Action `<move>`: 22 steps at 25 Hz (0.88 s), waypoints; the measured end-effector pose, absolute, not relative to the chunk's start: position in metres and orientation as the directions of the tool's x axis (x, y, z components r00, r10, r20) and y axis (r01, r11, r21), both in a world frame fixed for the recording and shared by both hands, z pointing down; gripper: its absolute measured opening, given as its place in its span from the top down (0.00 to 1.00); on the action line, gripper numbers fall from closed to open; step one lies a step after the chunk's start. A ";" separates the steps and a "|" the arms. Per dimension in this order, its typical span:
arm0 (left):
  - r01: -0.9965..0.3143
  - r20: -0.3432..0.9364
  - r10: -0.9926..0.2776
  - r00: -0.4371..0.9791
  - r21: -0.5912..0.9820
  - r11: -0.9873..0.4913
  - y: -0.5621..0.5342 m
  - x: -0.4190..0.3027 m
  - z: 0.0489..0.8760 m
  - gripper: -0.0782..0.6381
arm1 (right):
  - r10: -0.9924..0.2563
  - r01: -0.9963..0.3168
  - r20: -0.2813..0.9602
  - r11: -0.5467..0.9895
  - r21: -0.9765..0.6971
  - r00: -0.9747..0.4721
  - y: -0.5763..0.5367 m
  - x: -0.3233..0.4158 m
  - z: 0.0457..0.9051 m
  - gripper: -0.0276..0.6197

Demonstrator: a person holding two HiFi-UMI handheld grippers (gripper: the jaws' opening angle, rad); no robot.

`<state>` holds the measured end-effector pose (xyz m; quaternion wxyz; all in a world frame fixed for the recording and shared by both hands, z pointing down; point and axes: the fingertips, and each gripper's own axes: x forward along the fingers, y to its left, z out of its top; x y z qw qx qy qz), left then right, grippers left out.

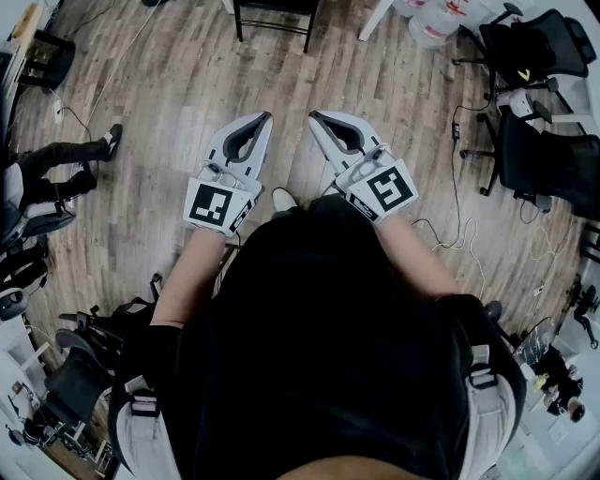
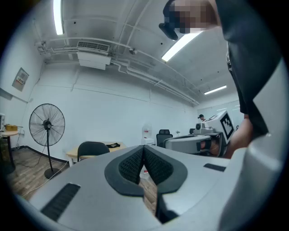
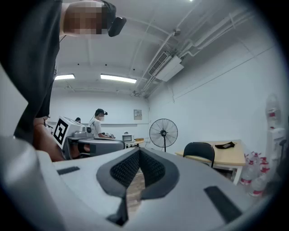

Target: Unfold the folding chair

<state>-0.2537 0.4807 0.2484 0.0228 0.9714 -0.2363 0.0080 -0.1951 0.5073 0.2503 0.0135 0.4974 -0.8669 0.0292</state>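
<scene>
Most of the chair [image 1: 272,22] is cut off in the head view: only a dark frame with two legs and a crossbar shows at the top edge, straight ahead of the person on the wooden floor [image 1: 169,94]. The two gripper views show more. There it stands upright by a desk [image 2: 72,154], long axis vertical, with its rounded black back [image 2: 92,149] turned broadside toward the person. Its seat and legs are hidden behind the grey gripper bodies, so whether it is folded or open cannot be made out. From the right gripper view the same chair [image 3: 198,150] sits in front of the desk [image 3: 230,155], with a standing fan [image 3: 163,132] to its left. The left tongs [image 1: 265,117] and right tongs [image 1: 315,117] are held side by side, level, tips aimed toward the chair and well short of it. Each pair is pressed together with nothing between the ribbed pads [image 2: 135,163]; the right tongs [image 3: 137,155] show only floor through the gap below the pads. The person's dark shirt blocks the lower half of the head view.
</scene>
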 end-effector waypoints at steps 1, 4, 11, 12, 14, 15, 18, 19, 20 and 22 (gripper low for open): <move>-0.464 0.032 -0.463 0.886 0.040 -0.885 0.477 -0.253 0.249 0.90 | -0.862 -0.863 0.049 0.504 -0.039 -0.505 0.505 -0.192 0.250 0.96; -0.476 0.043 -0.474 0.879 0.044 -0.878 0.471 -0.245 0.250 0.90 | -0.862 -0.863 0.042 0.503 -0.035 -0.504 0.502 -0.179 0.248 0.96; -0.493 0.050 -0.491 0.870 0.046 -0.869 0.481 -0.211 0.243 0.90 | -0.849 -0.851 0.053 0.525 -0.026 -0.526 0.505 -0.145 0.244 0.96; -0.495 0.054 -0.493 0.868 0.042 -0.868 0.481 -0.205 0.243 0.90 | -0.847 -0.849 0.056 0.528 -0.029 -0.528 0.503 -0.138 0.243 0.96; -0.499 0.058 -0.496 0.866 0.043 -0.866 0.481 -0.192 0.241 0.90 | -0.846 -0.848 0.059 0.528 -0.041 -0.530 0.500 -0.124 0.241 0.96; -0.501 0.058 -0.498 0.865 0.045 -0.864 0.481 -0.187 0.240 0.90 | -0.846 -0.848 0.059 0.528 -0.048 -0.530 0.499 -0.118 0.239 0.96; -0.509 0.061 -0.506 0.860 0.053 -0.859 0.481 -0.169 0.238 0.90 | -0.840 -0.842 0.053 0.537 -0.058 -0.540 0.497 -0.100 0.235 0.96; -0.512 0.063 -0.508 0.859 0.058 -0.857 0.480 -0.162 0.238 0.90 | -0.838 -0.839 0.051 0.540 -0.062 -0.543 0.497 -0.095 0.235 0.96; -0.513 0.066 -0.509 0.858 0.064 -0.856 0.480 -0.155 0.238 0.90 | -0.836 -0.837 0.050 0.543 -0.066 -0.547 0.498 -0.088 0.235 0.96; -0.512 0.068 -0.508 0.859 0.072 -0.856 0.481 -0.139 0.237 0.90 | -0.832 -0.833 0.050 0.548 -0.072 -0.552 0.500 -0.075 0.235 0.96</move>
